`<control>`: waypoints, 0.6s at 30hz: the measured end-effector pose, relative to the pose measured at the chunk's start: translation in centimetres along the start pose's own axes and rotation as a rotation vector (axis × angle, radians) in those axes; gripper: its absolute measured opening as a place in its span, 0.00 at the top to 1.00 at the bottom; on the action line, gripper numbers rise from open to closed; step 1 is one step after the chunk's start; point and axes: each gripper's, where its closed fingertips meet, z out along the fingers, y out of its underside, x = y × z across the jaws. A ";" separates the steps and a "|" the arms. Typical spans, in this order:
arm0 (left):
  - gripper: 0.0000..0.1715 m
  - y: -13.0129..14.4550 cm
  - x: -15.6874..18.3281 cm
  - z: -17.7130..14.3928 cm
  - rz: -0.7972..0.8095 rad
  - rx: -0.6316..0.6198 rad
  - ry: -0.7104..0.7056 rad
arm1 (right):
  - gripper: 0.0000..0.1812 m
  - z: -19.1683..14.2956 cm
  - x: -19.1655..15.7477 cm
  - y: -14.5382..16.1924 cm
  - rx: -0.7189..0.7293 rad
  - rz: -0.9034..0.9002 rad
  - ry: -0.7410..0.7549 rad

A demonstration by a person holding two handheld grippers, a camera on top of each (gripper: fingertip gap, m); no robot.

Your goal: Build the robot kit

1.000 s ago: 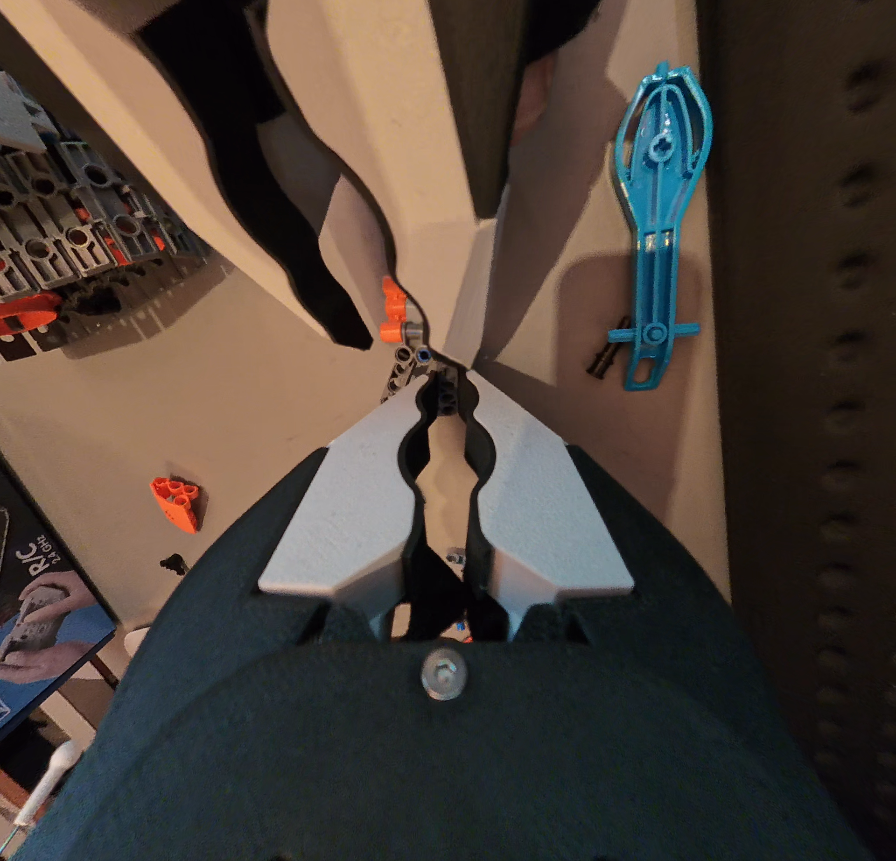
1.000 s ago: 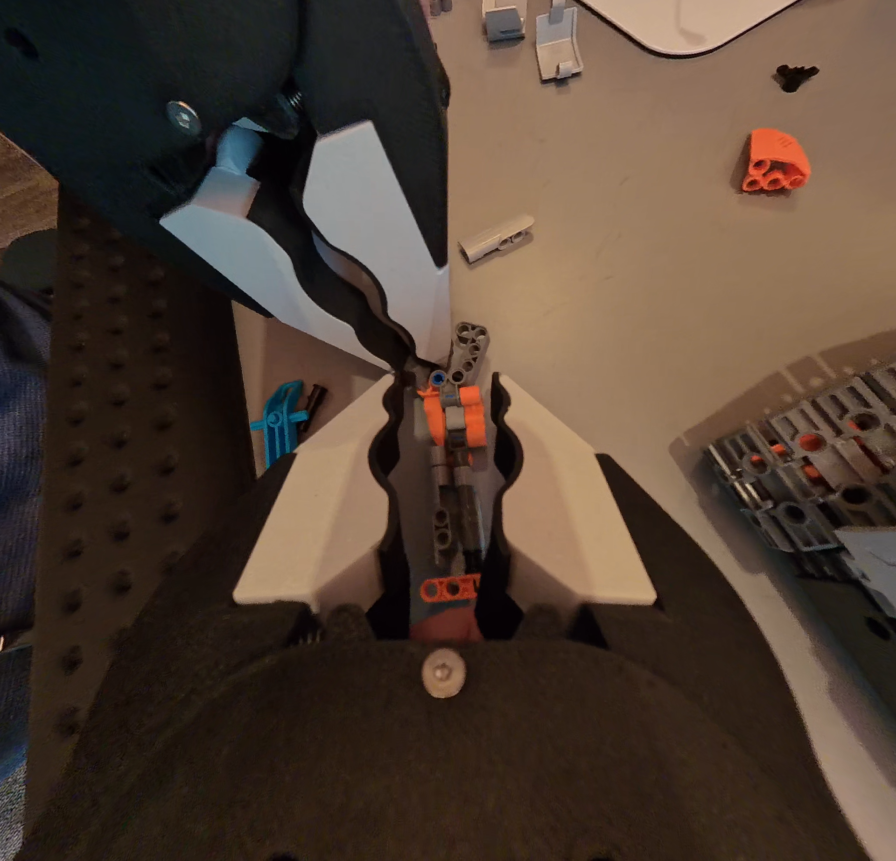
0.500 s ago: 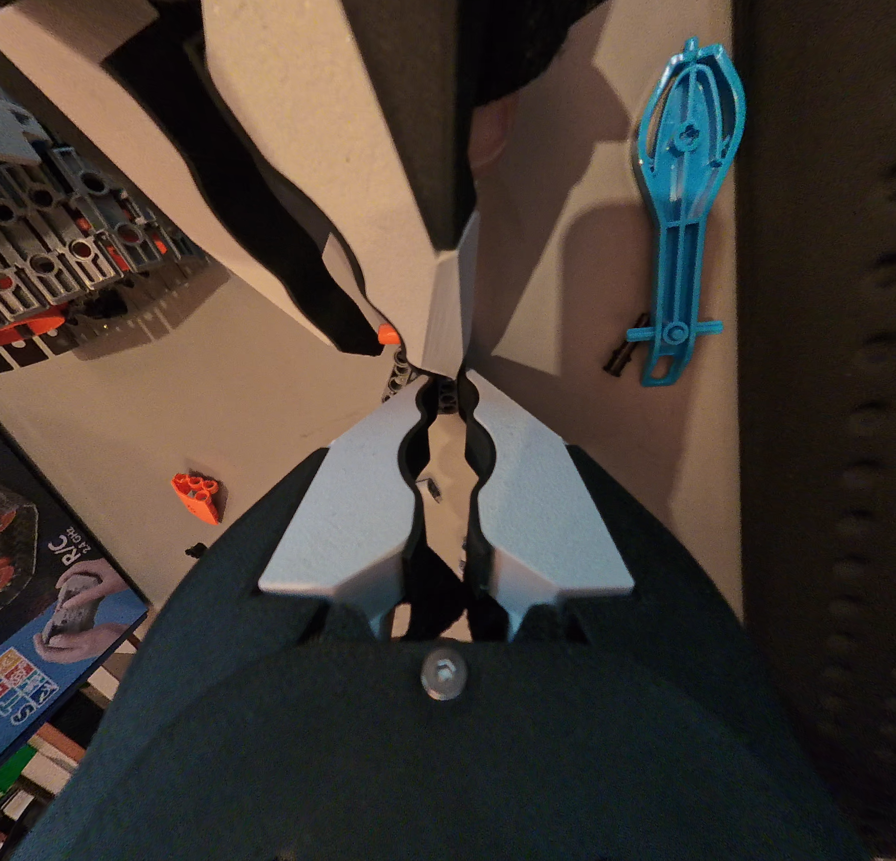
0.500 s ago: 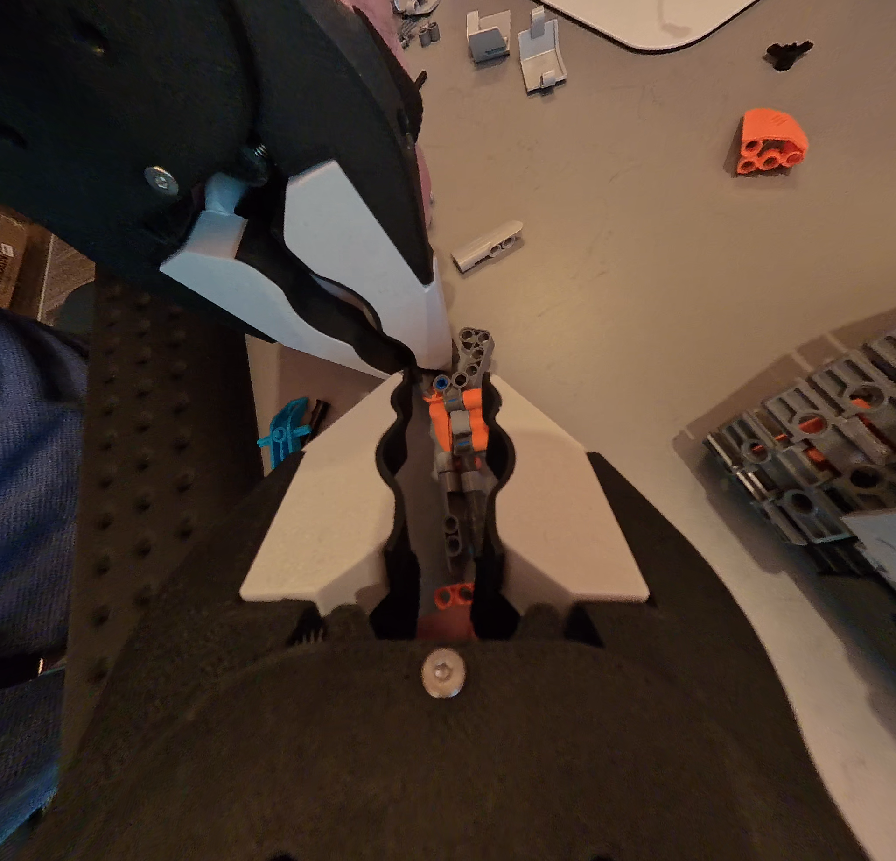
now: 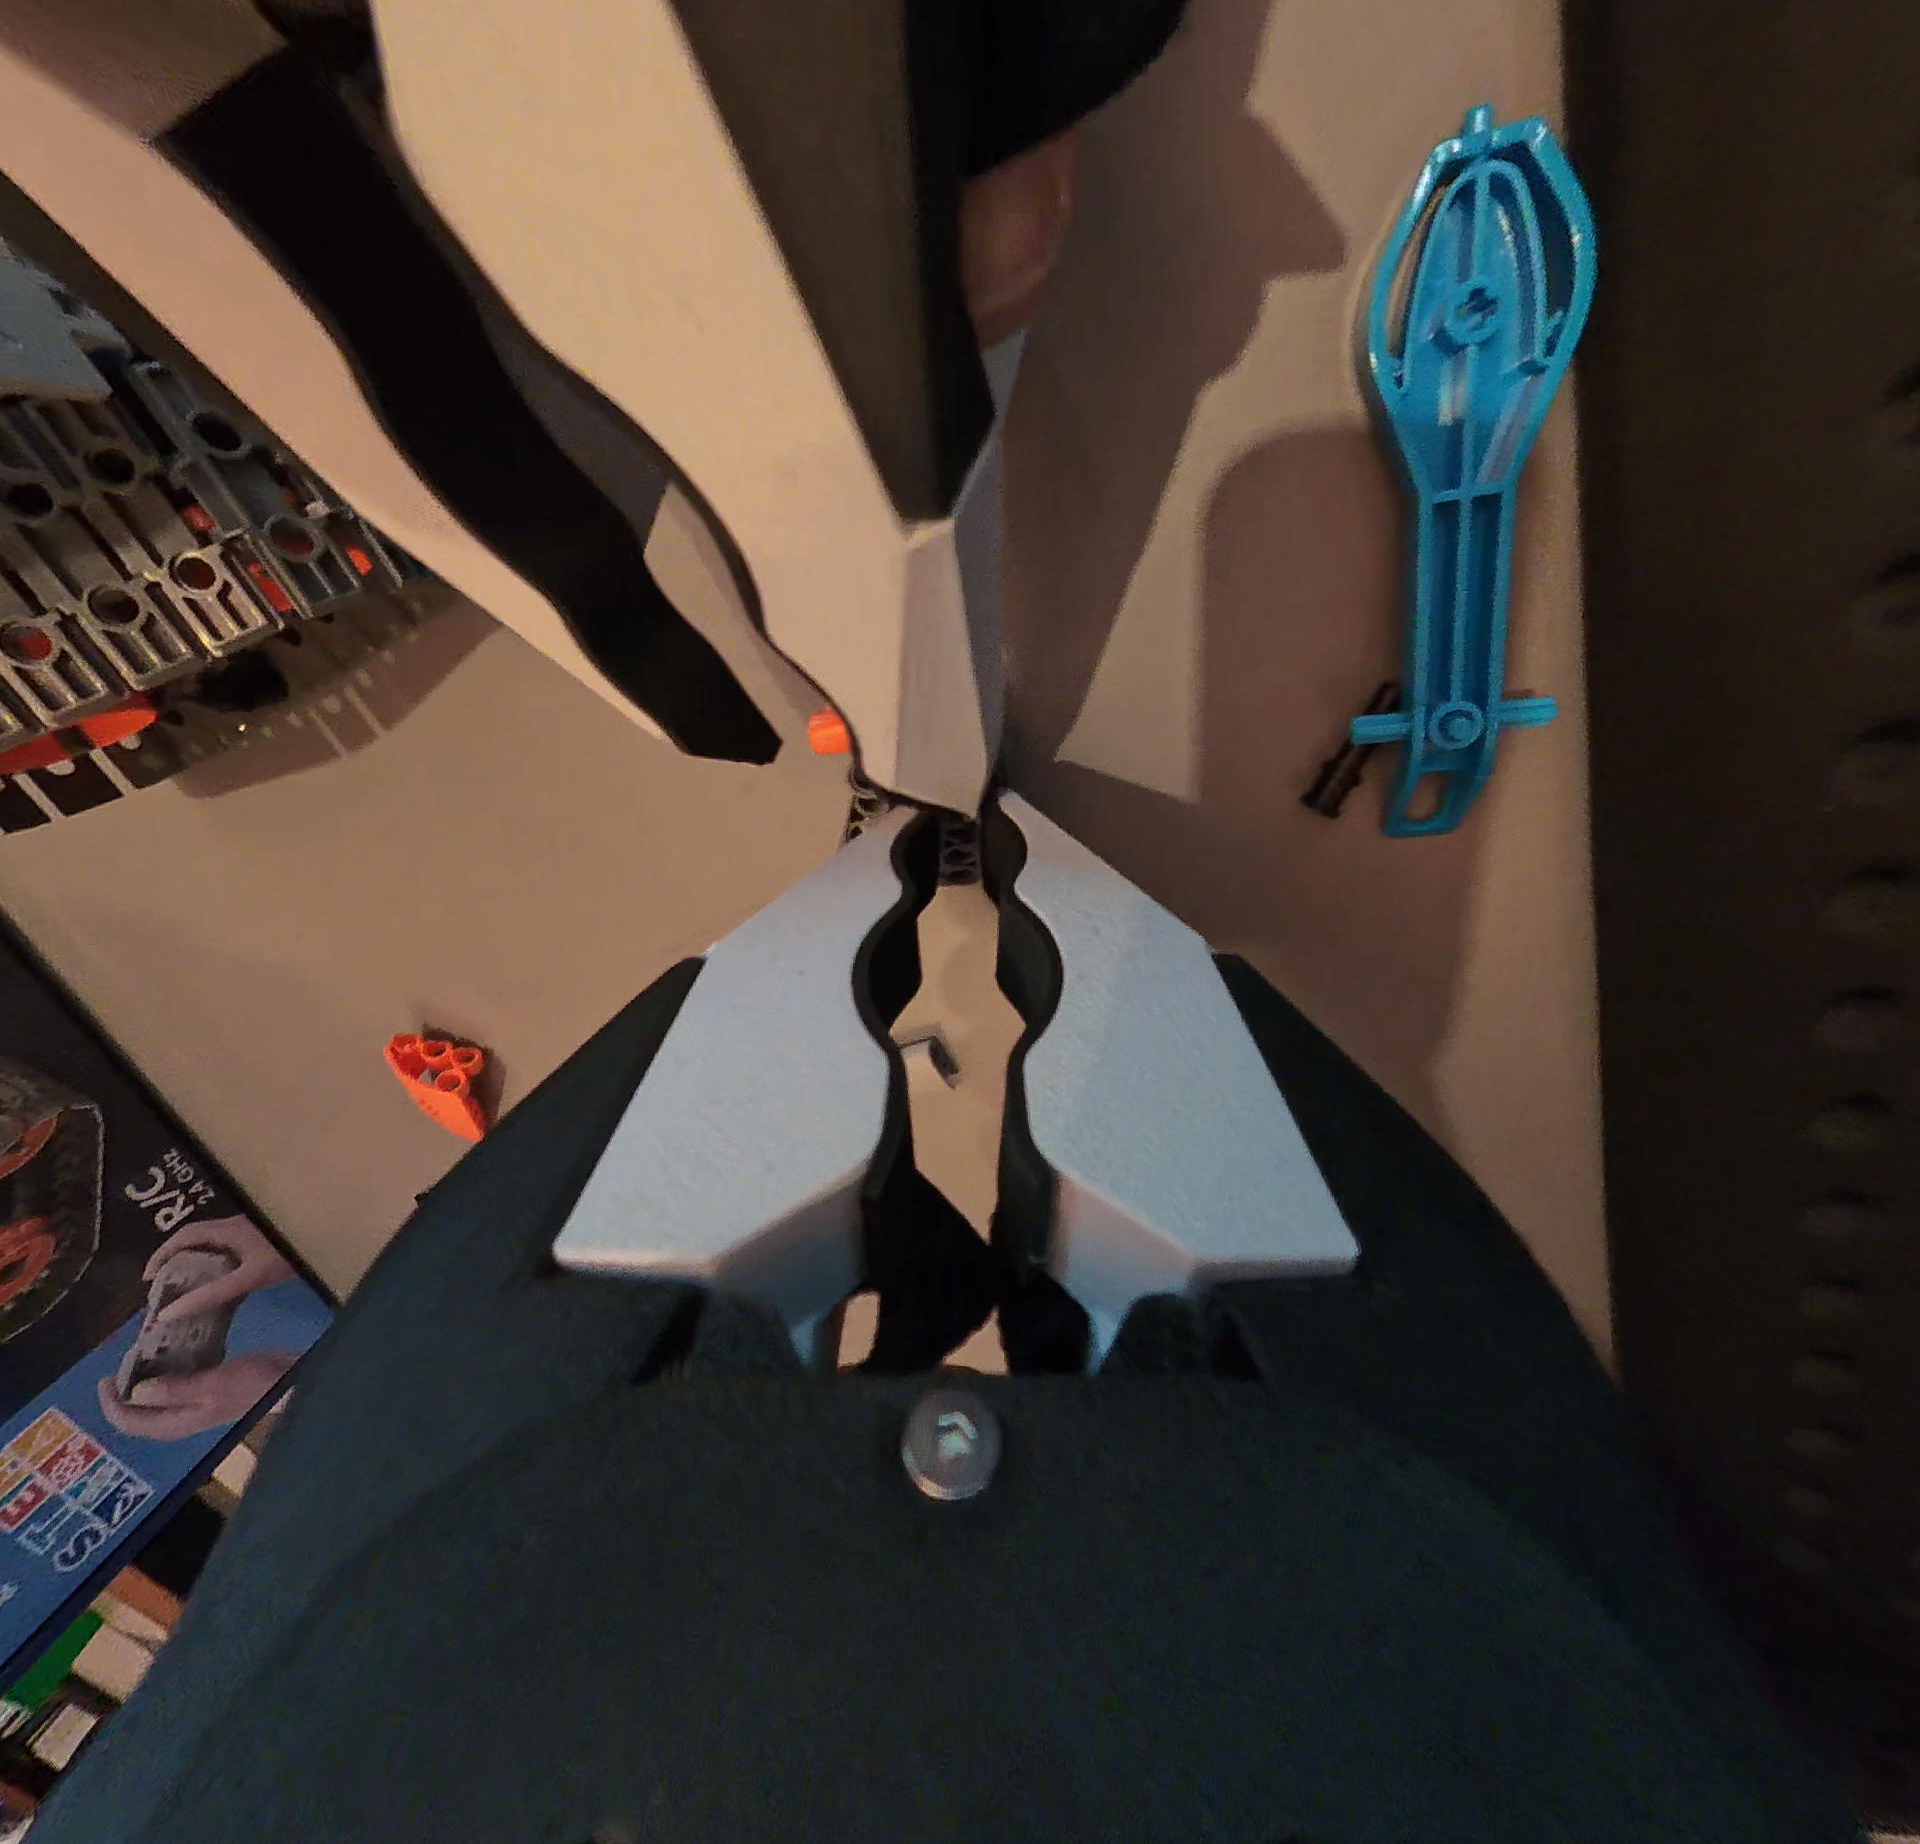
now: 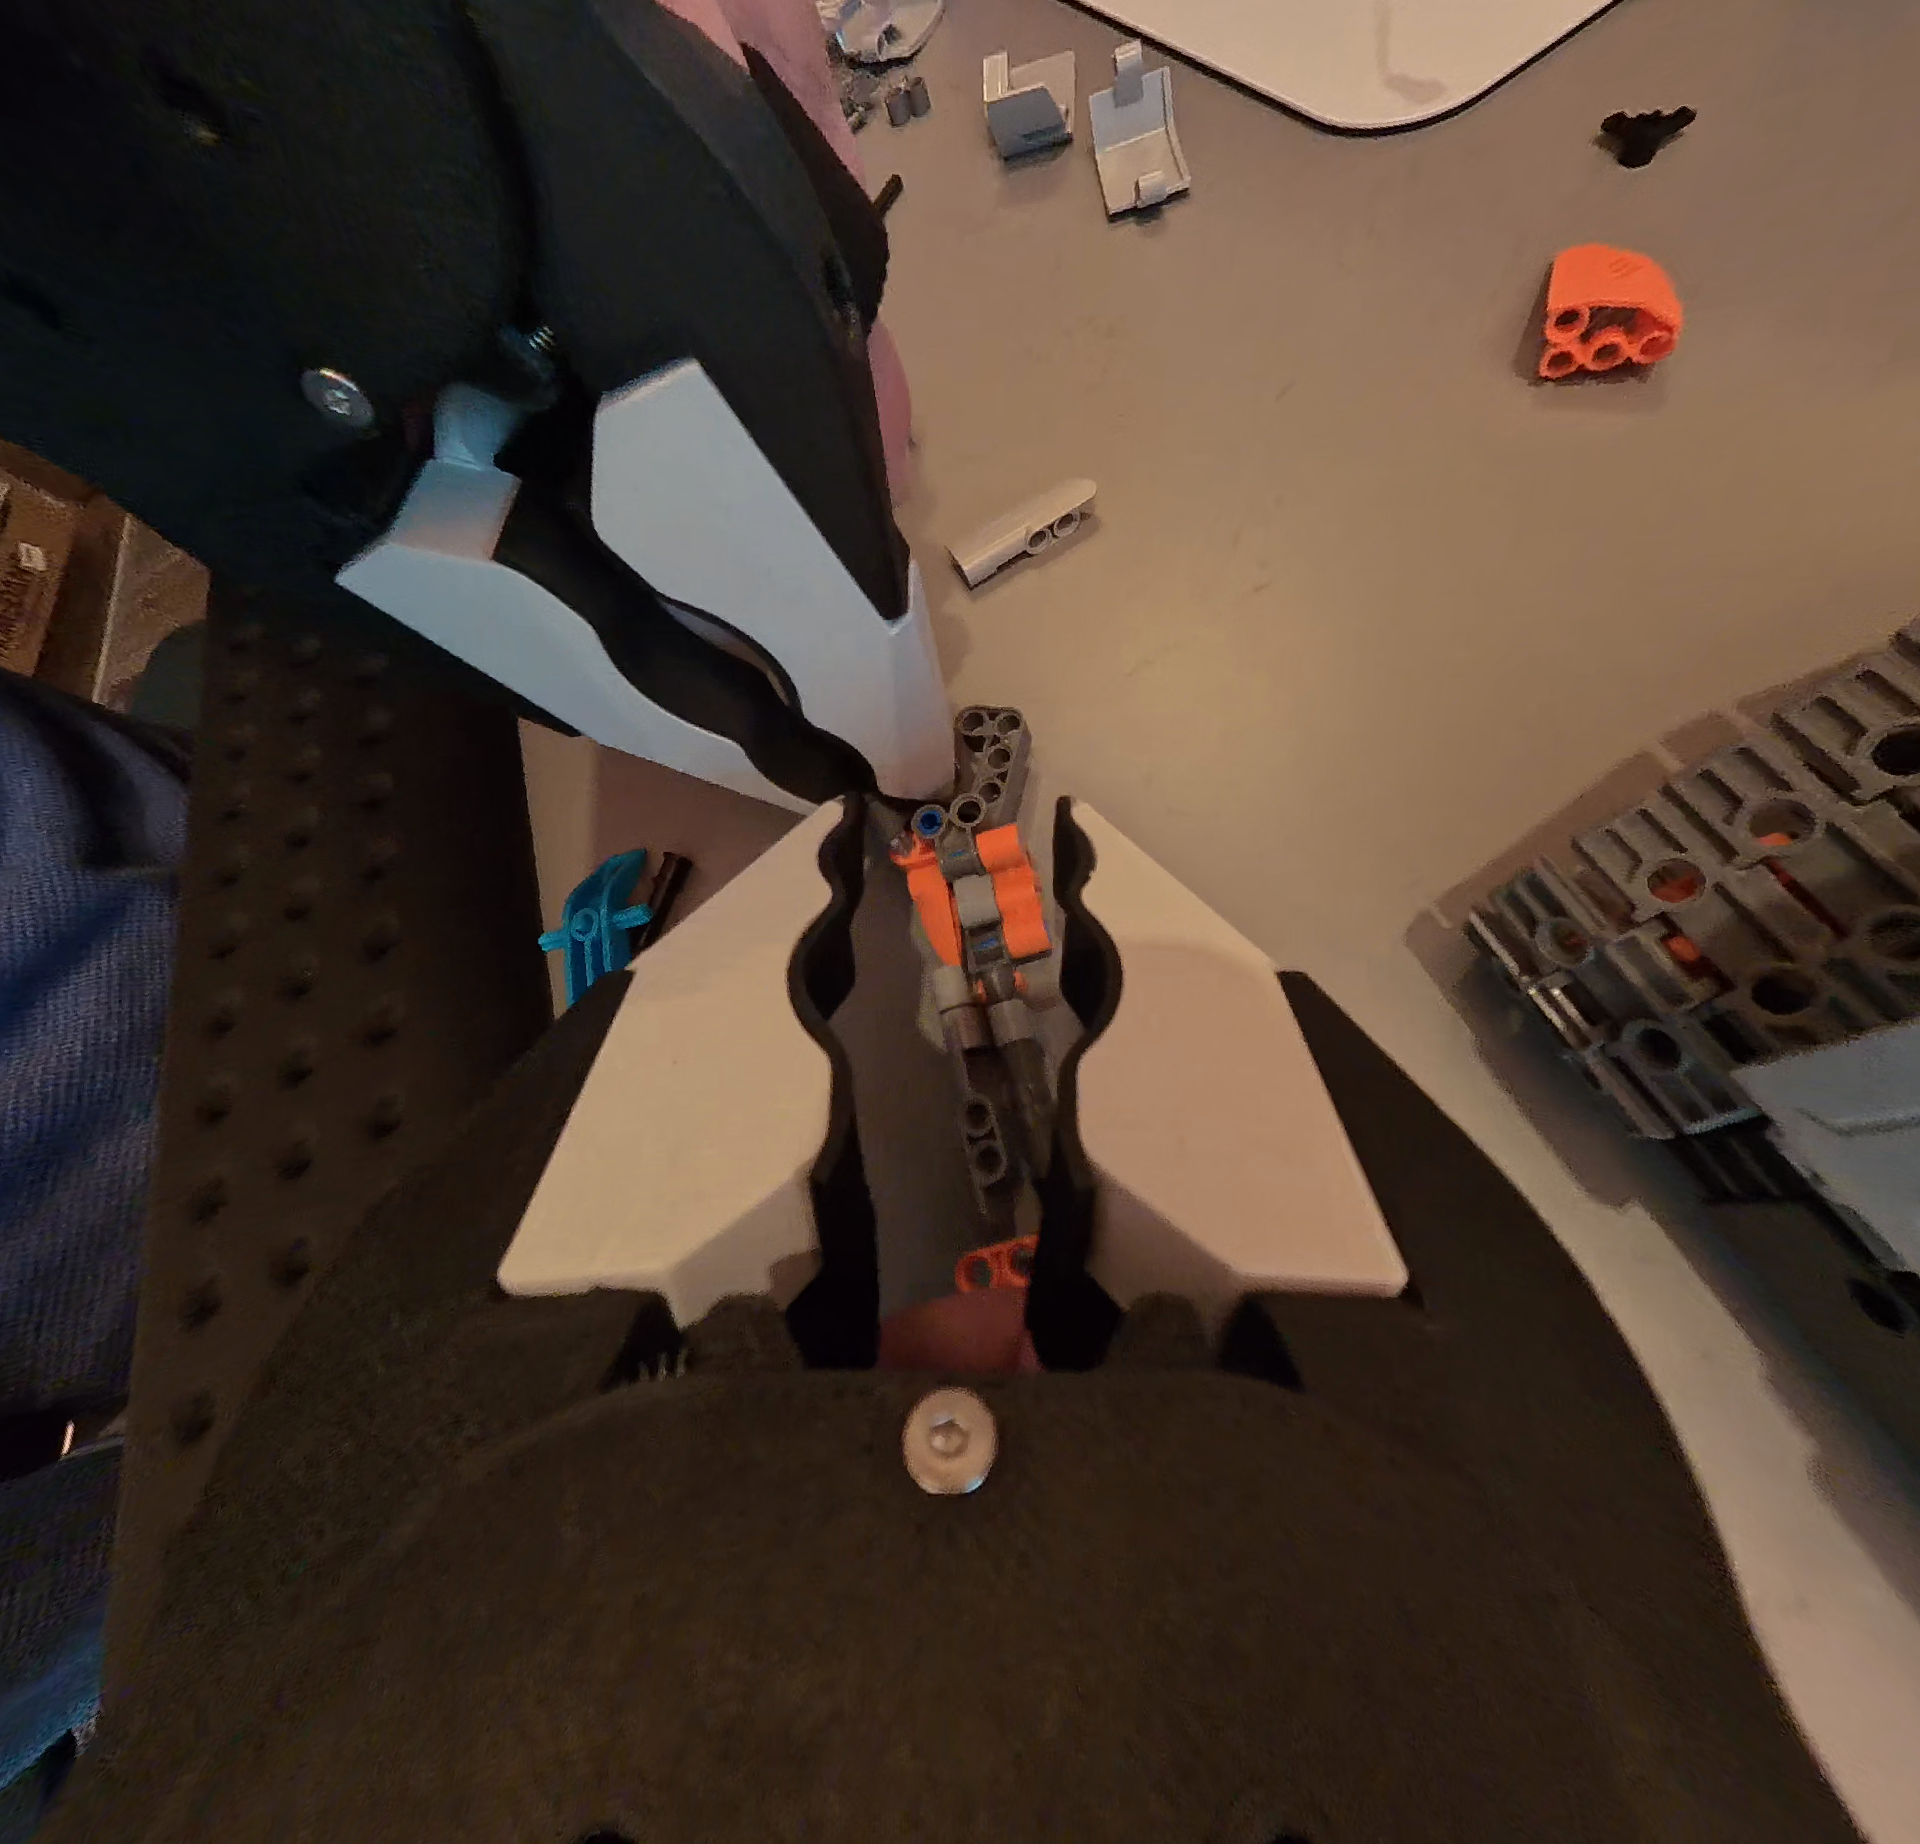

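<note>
A small orange and grey brick assembly (image 6: 977, 921) lies lengthwise between the fingers of my right gripper (image 6: 958, 812), held off the table and resting against the right pad. A dark grey holed beam (image 6: 995, 745) sticks out past the fingertips. My left gripper (image 5: 951, 828) meets it tip to tip and is shut on the dark grey end (image 5: 958, 851) of that assembly. In the right wrist view it comes in from the upper left (image 6: 894, 781). In the left wrist view the right gripper's fingers (image 5: 665, 288) hide all but an orange bit (image 5: 826, 732).
On the grey table lie a blue plastic tool (image 5: 1455, 464), an orange curved piece (image 6: 1605, 314), a light grey bar (image 6: 1023, 532), light grey panels (image 6: 1132, 132) and a black pin (image 6: 1642, 132). A large grey build (image 6: 1714, 911) sits right, a white mat (image 6: 1351, 18) far, a black studded panel (image 6: 312, 963) left. The grippers are tip to tip, or close to it. The light grey bar (image 6: 1023, 532) sits 7 cm or so from the ends of my left fingers.
Both grippers stay joined tip to tip at the assembly. The pair has shifted a little over the table. The right gripper's finger now hides more of the orange part in the left wrist view.
</note>
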 end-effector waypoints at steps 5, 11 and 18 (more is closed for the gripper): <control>0.97 0.2 -0.2 0.1 -0.001 -0.029 -0.008 | 0.83 0.1 0.0 0.0 -0.002 0.015 -0.004; 0.97 0.2 -0.3 0.1 0.000 -0.068 0.002 | 0.82 0.1 0.2 -0.3 0.007 0.039 -0.003; 0.97 0.1 -0.5 0.1 -0.028 -0.089 0.016 | 0.86 0.1 0.3 -0.1 0.002 0.033 0.001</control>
